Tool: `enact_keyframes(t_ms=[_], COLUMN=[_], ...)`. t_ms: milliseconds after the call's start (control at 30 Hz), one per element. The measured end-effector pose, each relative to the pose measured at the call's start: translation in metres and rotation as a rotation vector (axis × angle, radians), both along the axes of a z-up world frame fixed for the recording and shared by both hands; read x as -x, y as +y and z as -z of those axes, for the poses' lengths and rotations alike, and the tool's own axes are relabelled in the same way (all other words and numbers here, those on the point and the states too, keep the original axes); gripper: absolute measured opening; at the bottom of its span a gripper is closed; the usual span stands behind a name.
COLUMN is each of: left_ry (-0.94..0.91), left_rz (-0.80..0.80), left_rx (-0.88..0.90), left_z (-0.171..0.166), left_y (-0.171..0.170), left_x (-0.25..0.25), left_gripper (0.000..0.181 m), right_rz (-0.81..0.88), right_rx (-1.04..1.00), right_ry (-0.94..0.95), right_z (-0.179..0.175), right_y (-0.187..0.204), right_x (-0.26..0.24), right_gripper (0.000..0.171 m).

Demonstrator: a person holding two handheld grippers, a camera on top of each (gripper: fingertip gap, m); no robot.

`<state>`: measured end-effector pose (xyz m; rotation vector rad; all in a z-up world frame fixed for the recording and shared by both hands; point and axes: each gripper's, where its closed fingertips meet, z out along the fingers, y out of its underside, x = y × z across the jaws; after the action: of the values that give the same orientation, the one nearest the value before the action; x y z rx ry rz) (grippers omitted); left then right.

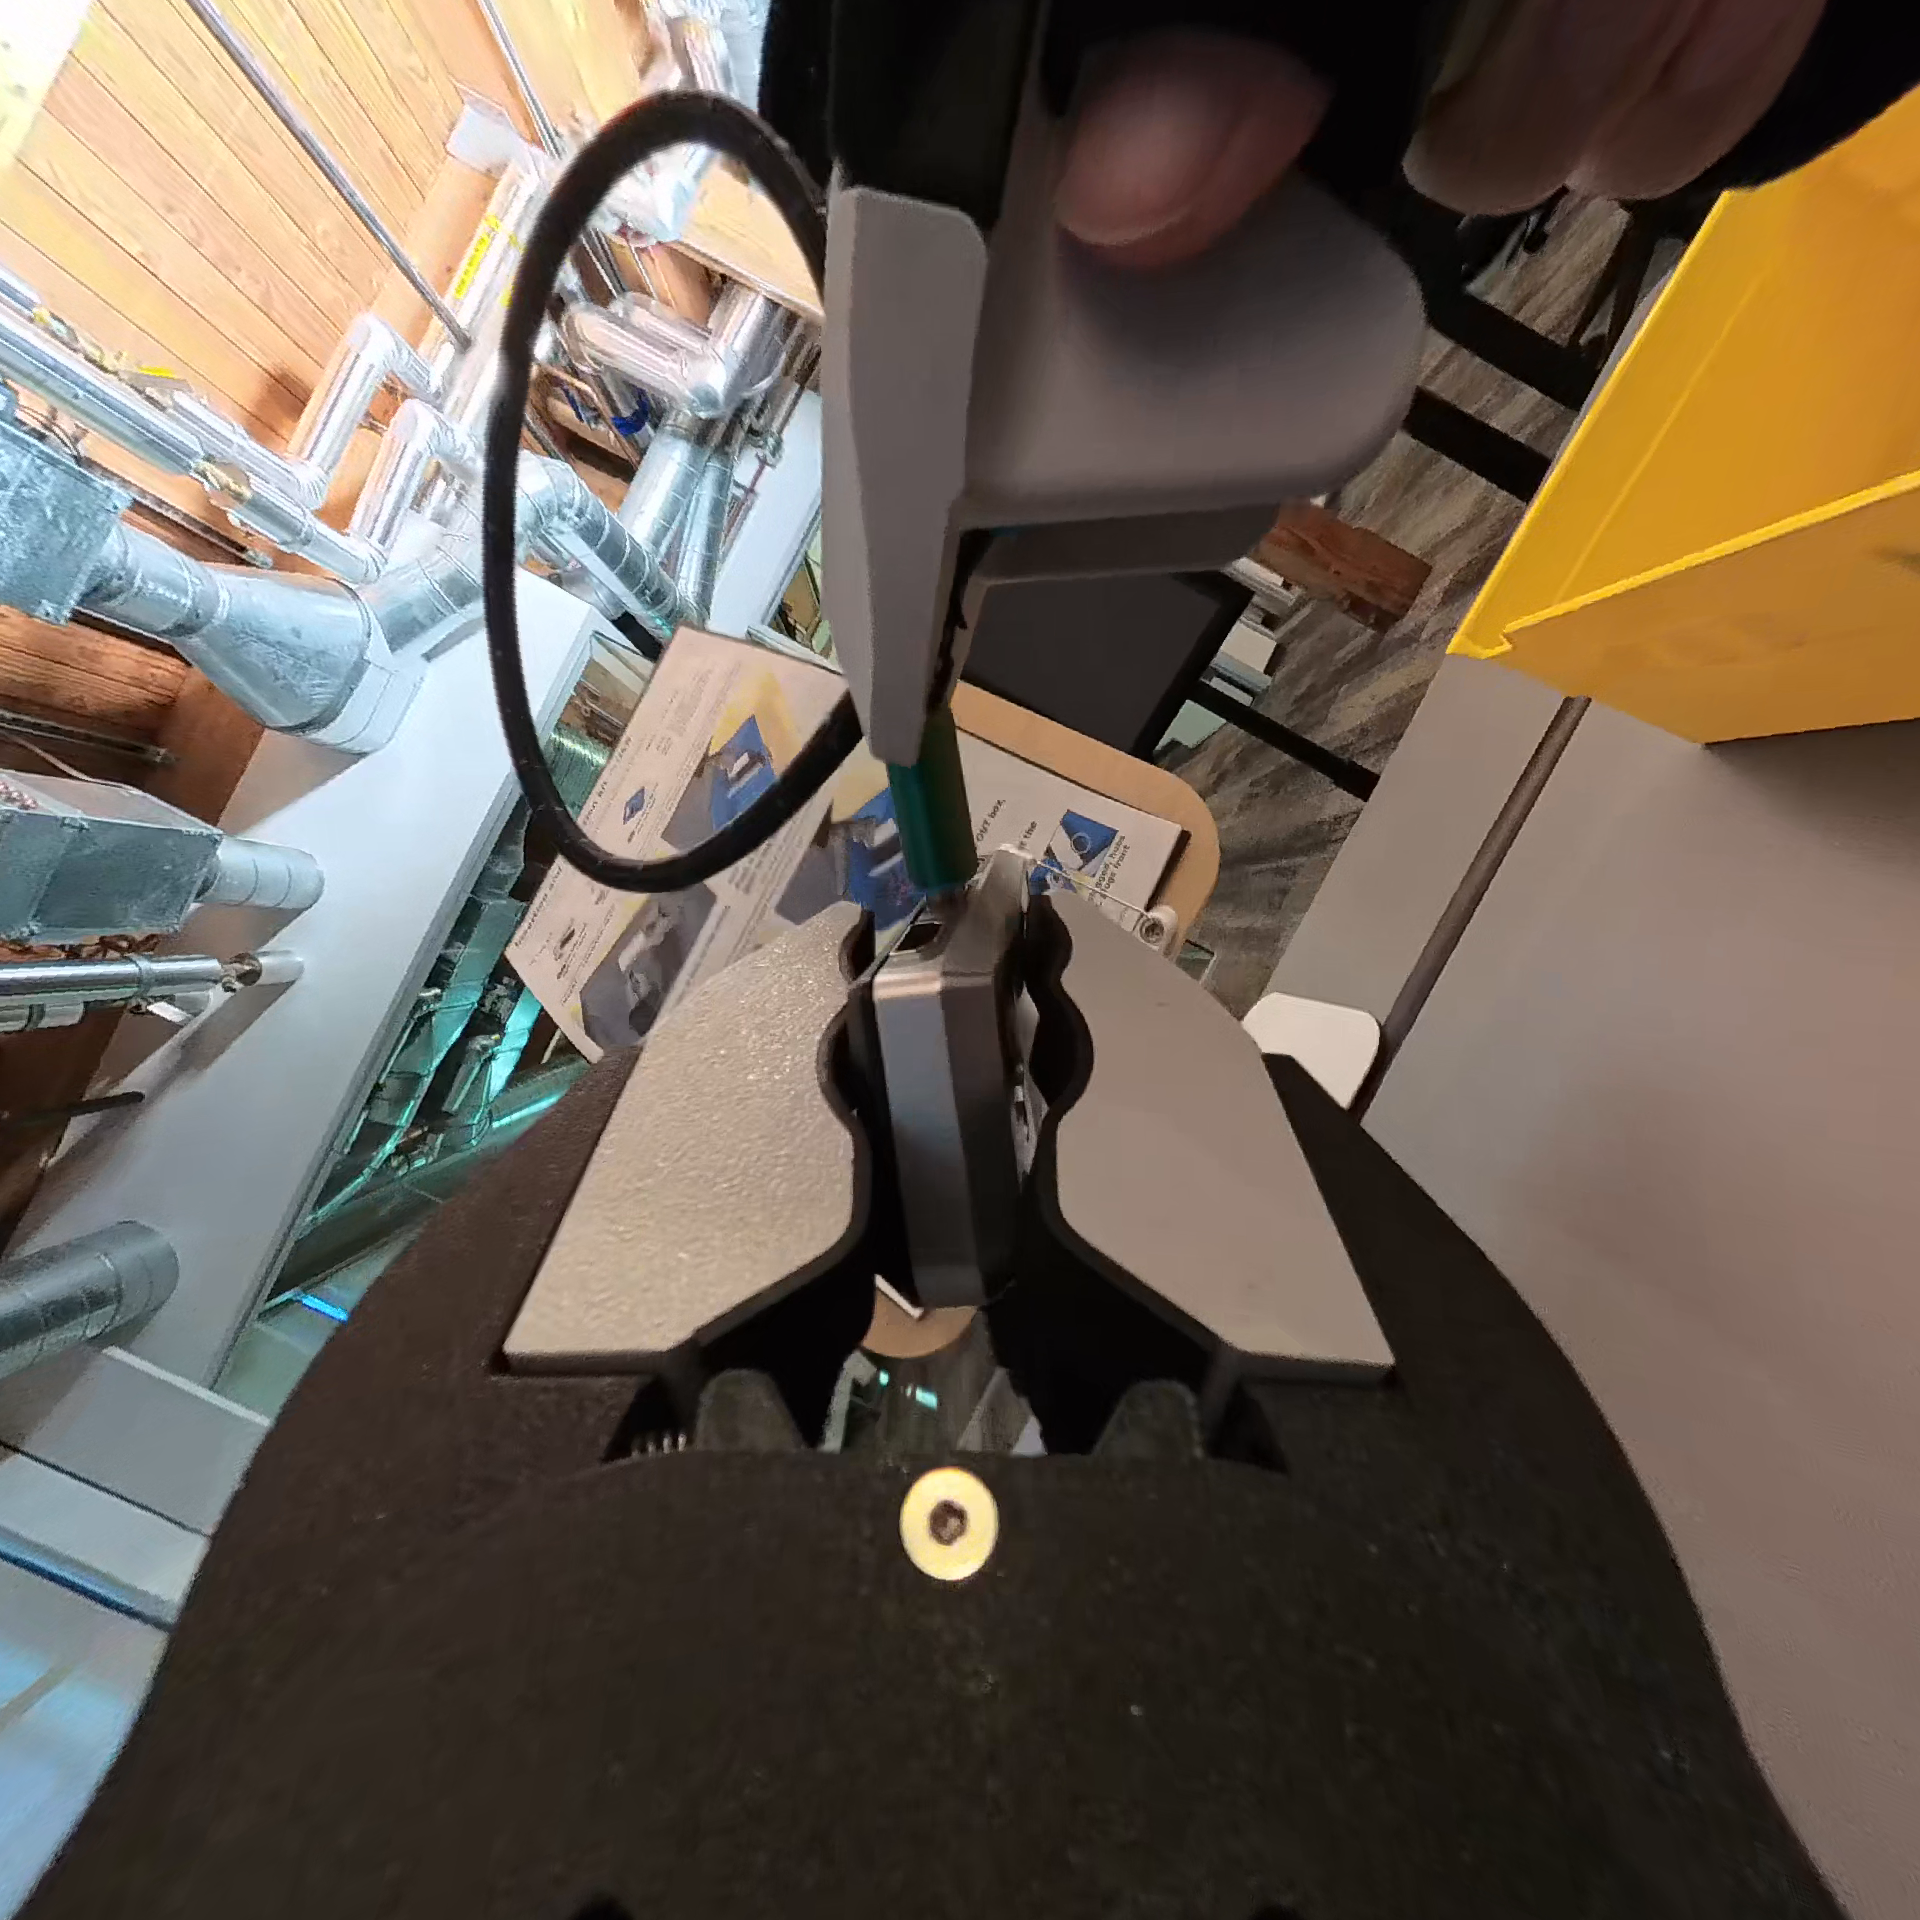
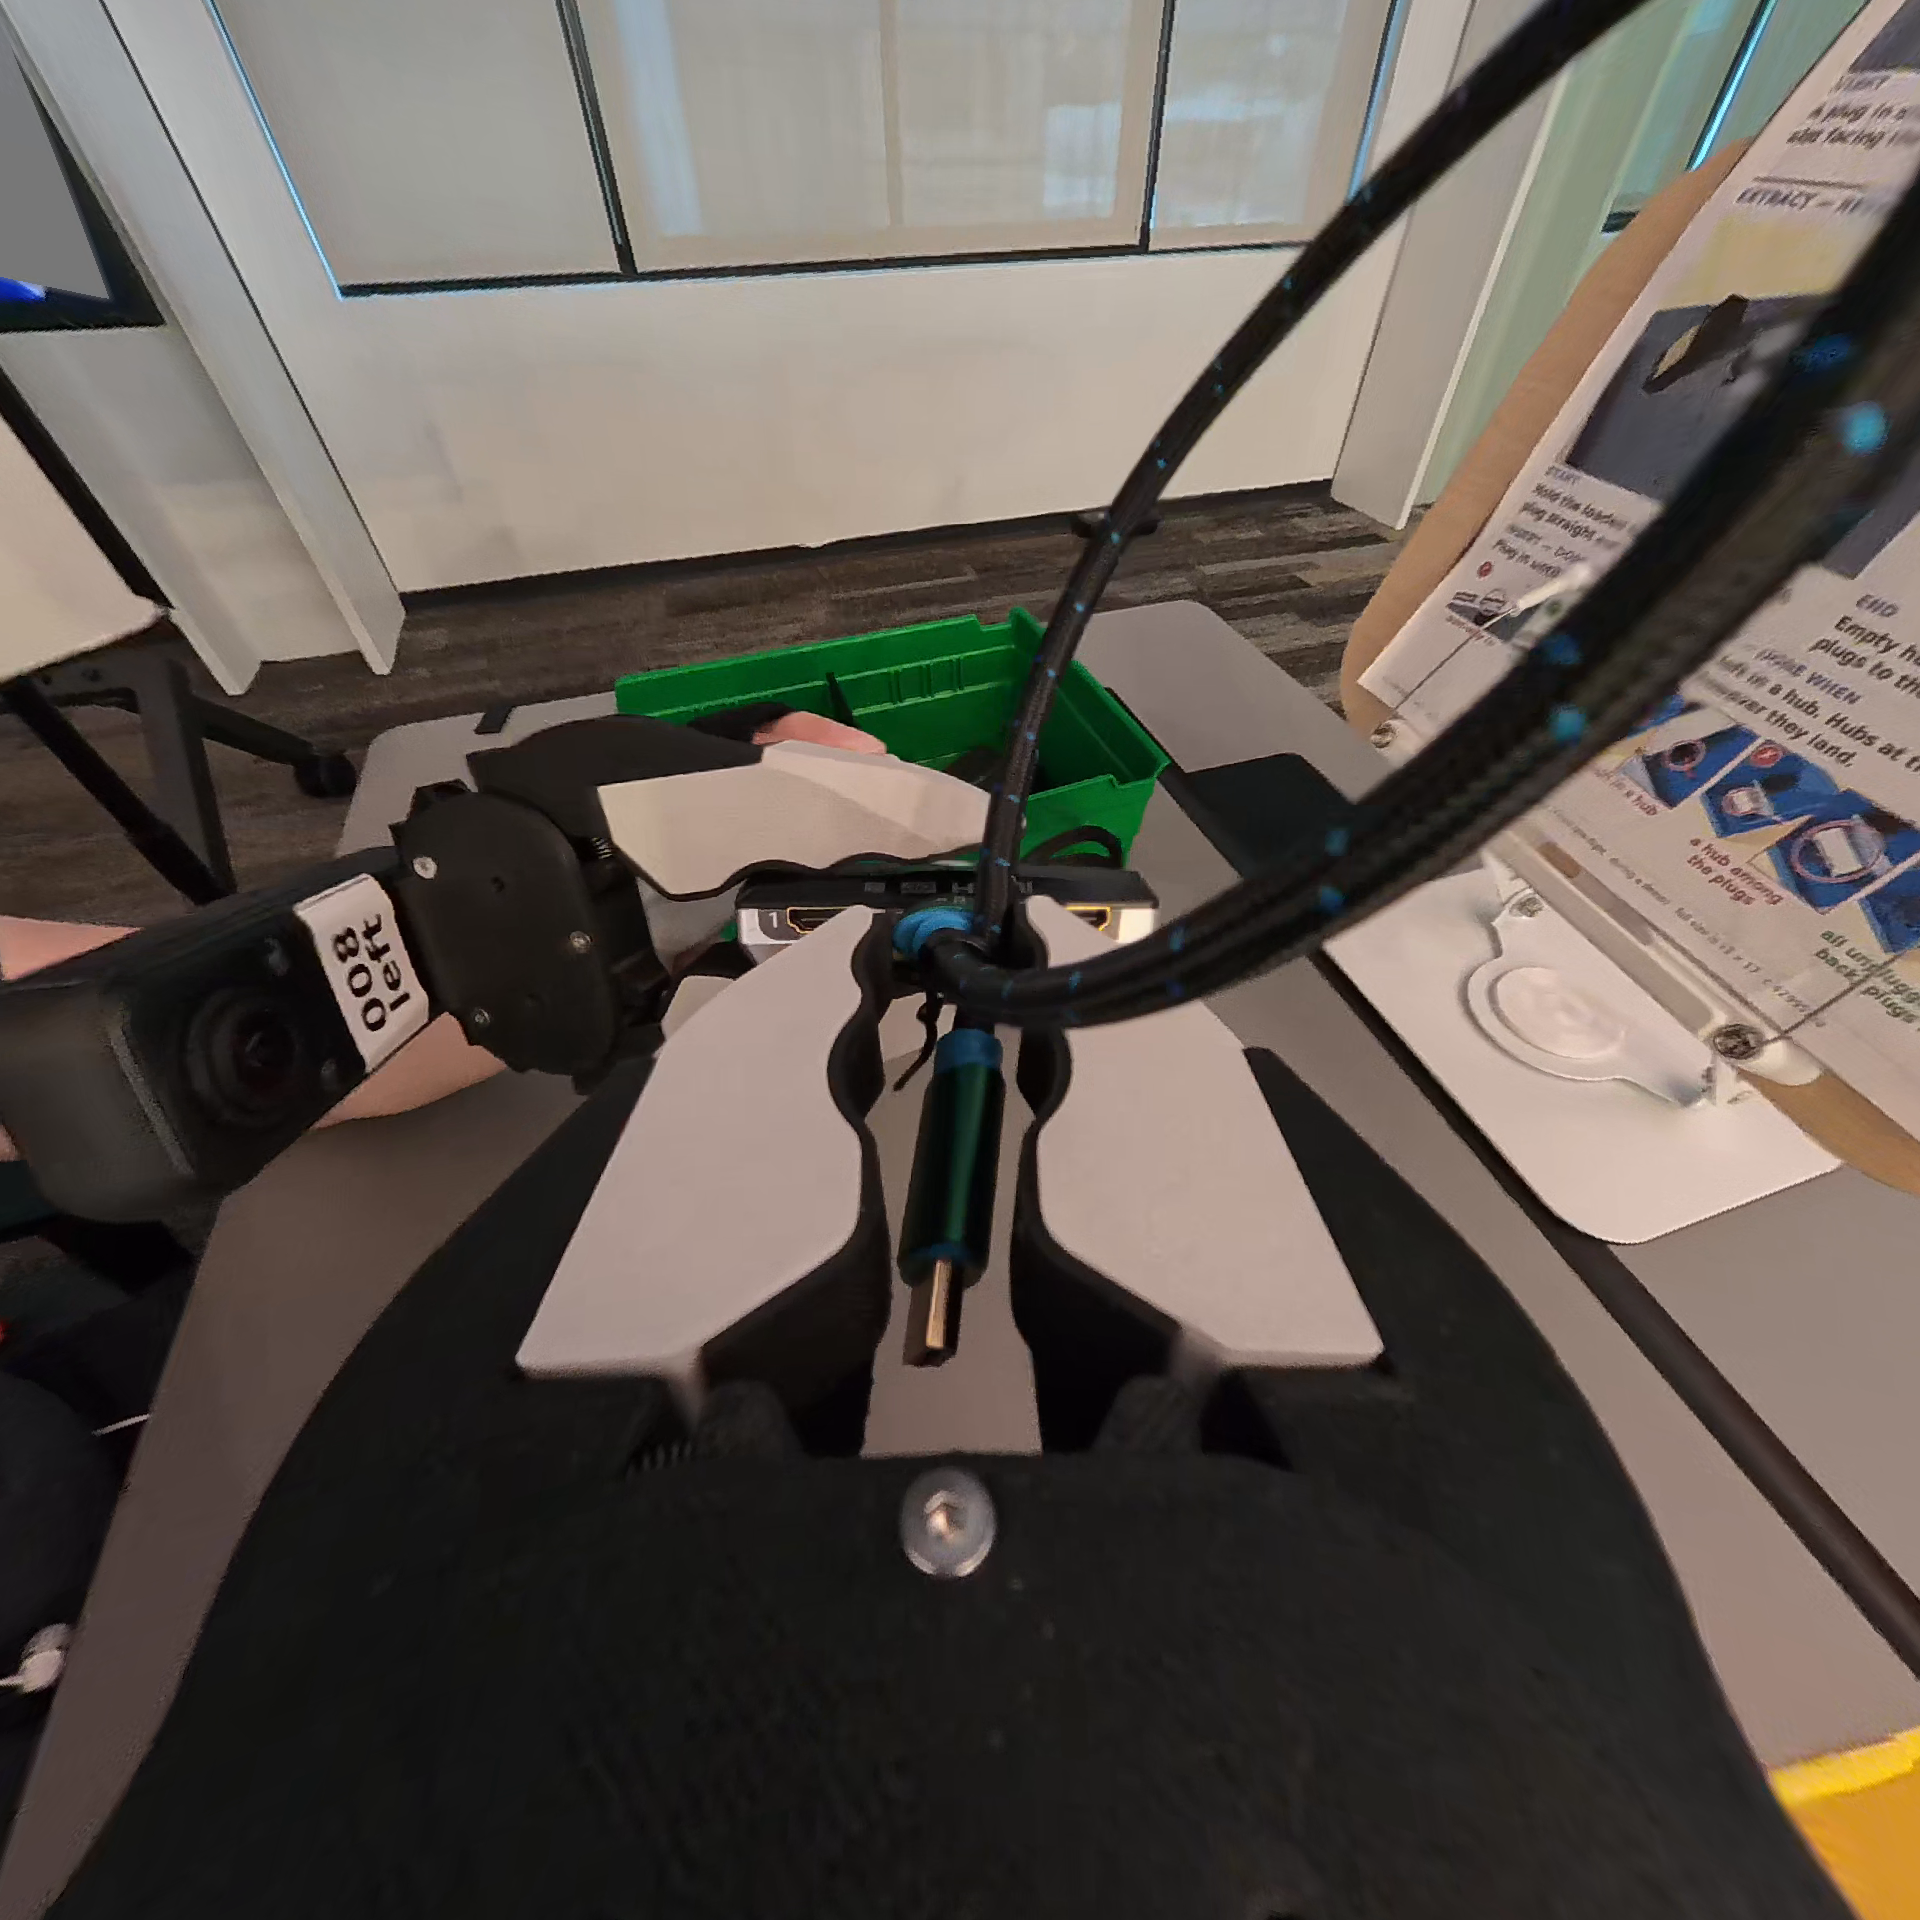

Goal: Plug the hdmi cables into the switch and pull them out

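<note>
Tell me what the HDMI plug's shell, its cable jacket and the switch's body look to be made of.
HDMI plug: its shell looks like anodised metal, going by the smooth dark green sheen; the tip is gold-coloured. Cable: braided fabric sleeve, black with blue flecks, the weave visible. Switch: smooth dark grey casing with rounded edges, matte; metal or plastic, cannot tell.

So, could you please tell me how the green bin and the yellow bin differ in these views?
The green bin sits beyond the switch, seen from above with dark cables inside; the yellow bin sits at the table's right edge, showing only its outer wall. The green one is ribbed; the yellow looks smooth. Both are plastic bins on the grey table.
</note>
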<state>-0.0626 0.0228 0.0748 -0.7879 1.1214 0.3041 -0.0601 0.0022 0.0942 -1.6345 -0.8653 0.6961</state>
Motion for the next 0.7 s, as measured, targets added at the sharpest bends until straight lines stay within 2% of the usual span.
enact_keyframes(t_ms=[167, 233, 300, 400, 500, 700], left_ry=[-0.045, -0.080, -0.083, -0.039, -0.055, -0.058], left_rz=[0.042, 0.081, 0.170, 0.346, 0.459, 0.663], left_rx=[-0.014, 0.024, 0.057, 0.066, 0.077, 0.175], left_z=[-0.010, -0.015, -0.018, -0.018, -0.023, -0.024], left_y=[-0.004, -0.004, -0.011, -0.034, -0.055, -0.084], left_x=[0.006, 0.012, 0.013, 0.009, 0.005, 0.002], left_gripper=[0.027, 0.026, 0.026, 0.027, 0.027, 0.026], right_rz=[-0.018, -0.030, -0.062, -0.023, -0.107, -0.189], right_rx=[-0.168, -0.219, -0.280, -0.462, -0.632, -0.723], right_ry=[-0.086, -0.161, -0.248, -0.320, -0.306, -0.407], right_z=[-0.013, -0.017, -0.016, -0.020, -0.012, 0.008], right_y=[-0.011, -0.020, -0.030, -0.026, -0.027, -0.033], right_x=[-0.002, -0.014, -0.028, -0.047, -0.039, -0.011], right_gripper=[0.023, 0.030, 0.032, 0.036, 0.037, 0.034])
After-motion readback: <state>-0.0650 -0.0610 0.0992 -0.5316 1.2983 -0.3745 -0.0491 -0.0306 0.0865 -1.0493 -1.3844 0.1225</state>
